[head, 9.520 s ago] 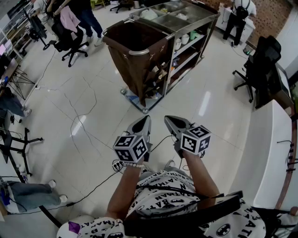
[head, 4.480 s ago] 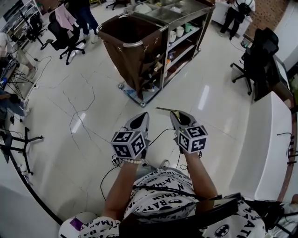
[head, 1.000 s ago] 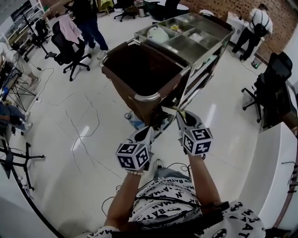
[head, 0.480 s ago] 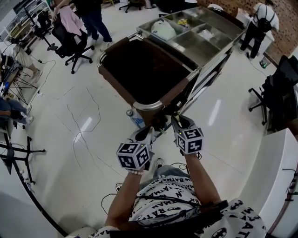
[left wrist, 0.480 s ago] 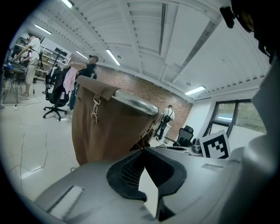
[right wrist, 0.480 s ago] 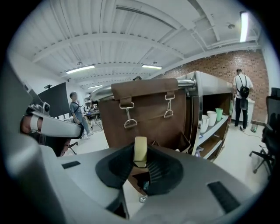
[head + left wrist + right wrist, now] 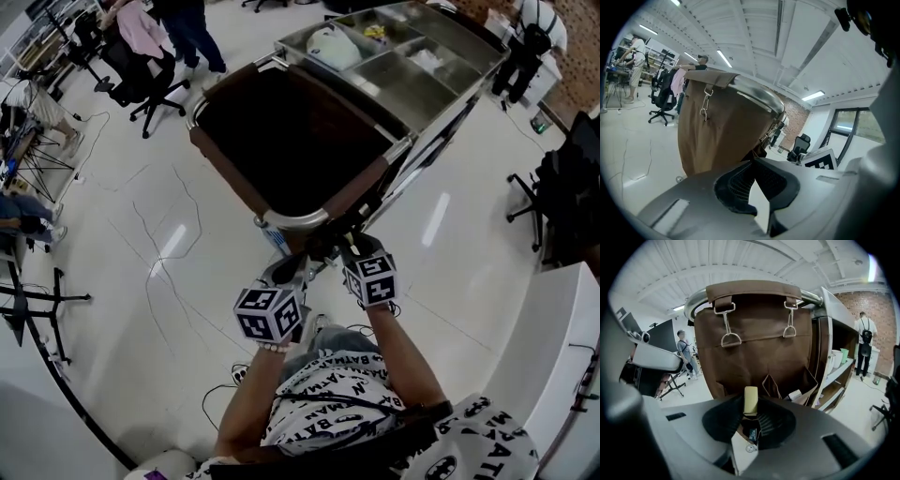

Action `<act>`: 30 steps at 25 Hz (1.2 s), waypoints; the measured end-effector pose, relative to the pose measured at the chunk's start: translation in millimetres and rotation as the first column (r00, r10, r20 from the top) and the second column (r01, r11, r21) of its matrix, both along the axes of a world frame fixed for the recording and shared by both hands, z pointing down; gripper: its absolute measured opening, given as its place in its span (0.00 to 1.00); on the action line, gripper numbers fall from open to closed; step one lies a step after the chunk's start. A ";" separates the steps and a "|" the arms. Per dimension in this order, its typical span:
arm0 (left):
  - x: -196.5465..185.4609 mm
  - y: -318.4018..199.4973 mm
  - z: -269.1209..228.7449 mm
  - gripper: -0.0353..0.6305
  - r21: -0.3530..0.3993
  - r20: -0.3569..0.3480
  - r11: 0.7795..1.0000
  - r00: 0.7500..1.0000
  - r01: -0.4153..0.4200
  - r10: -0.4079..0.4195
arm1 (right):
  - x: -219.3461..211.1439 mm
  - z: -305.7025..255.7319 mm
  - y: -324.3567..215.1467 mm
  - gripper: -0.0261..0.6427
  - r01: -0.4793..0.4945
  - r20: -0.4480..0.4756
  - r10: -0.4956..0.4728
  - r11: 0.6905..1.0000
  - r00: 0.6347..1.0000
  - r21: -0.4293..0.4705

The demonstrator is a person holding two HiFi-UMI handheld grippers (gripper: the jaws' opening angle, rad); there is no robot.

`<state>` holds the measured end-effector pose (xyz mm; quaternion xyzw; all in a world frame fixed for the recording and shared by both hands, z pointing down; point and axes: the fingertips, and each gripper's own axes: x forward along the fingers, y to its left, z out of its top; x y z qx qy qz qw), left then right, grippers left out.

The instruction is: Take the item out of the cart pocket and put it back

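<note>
The cart's brown fabric bag (image 7: 291,131) hangs from a steel rim, right in front of me. In the right gripper view its front side (image 7: 754,333) fills the frame, with small open pockets (image 7: 771,386) low down and a white item in the pocket (image 7: 796,394) further right. My right gripper (image 7: 751,409) is shut on a small flat pale-yellow packet (image 7: 751,400), held upright just short of the pockets. In the head view the right gripper (image 7: 345,240) points at the bag's near corner. My left gripper (image 7: 292,266) is beside it, shut and empty, with the bag (image 7: 722,131) ahead of it.
The cart's steel top (image 7: 412,75) holds trays with items. Side shelves (image 7: 839,364) carry cups. Office chairs (image 7: 141,66) and people stand at the far left, another chair (image 7: 562,187) at the right. A white counter (image 7: 562,356) curves along my right. Cables (image 7: 169,253) lie on the floor.
The cart has come much closer in the head view. Both grippers have moved forward and down to the bag's near side, the right one still holding the packet.
</note>
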<state>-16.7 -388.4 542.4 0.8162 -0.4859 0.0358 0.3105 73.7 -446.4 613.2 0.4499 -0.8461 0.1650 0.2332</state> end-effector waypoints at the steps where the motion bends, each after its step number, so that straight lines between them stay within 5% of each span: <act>1: -0.3 -0.3 1.1 0.05 -0.001 -0.002 1.000 1.000 0.002 -0.002 | -0.4 2.6 -0.8 0.15 0.003 -0.004 -0.003 1.000 1.000 -0.001; 9: -4.4 2.0 0.4 0.05 -0.003 -0.010 1.000 1.000 0.021 -0.021 | 2.5 8.5 -3.5 0.17 0.006 -0.024 -0.007 1.000 1.000 -0.026; 11: -7.4 5.1 -2.9 0.05 0.003 -0.006 1.000 1.000 0.020 -0.020 | 2.6 2.9 -2.8 0.27 -0.007 -0.014 0.007 1.000 1.000 -0.024; 14: -14.9 11.3 -14.8 0.05 0.017 -0.005 1.000 1.000 0.020 -0.020 | 5.9 -35.9 -3.1 0.39 -0.049 0.026 0.048 0.998 0.999 0.048; 21: -26.1 46.9 -41.2 0.05 0.044 -0.014 0.999 1.000 -0.002 0.003 | 2.6 -113.1 32.6 0.39 -0.085 0.096 0.070 0.984 0.993 0.159; 24: -30.5 68.4 -46.1 0.05 0.053 -0.016 0.998 1.000 -0.017 0.018 | -5.7 -129.0 58.8 0.30 -0.085 0.132 0.062 0.980 0.989 0.180; 28: -38.2 109.4 -48.4 0.05 0.062 -0.019 0.997 0.999 -0.045 0.046 | -14.8 -139.1 107.2 0.04 -0.107 0.170 0.072 0.973 0.983 0.205; 30: -44.1 132.0 -49.5 0.05 0.062 -0.025 0.997 0.998 -0.054 0.055 | -21.8 -141.3 134.6 0.04 -0.107 0.168 0.072 0.972 0.983 0.209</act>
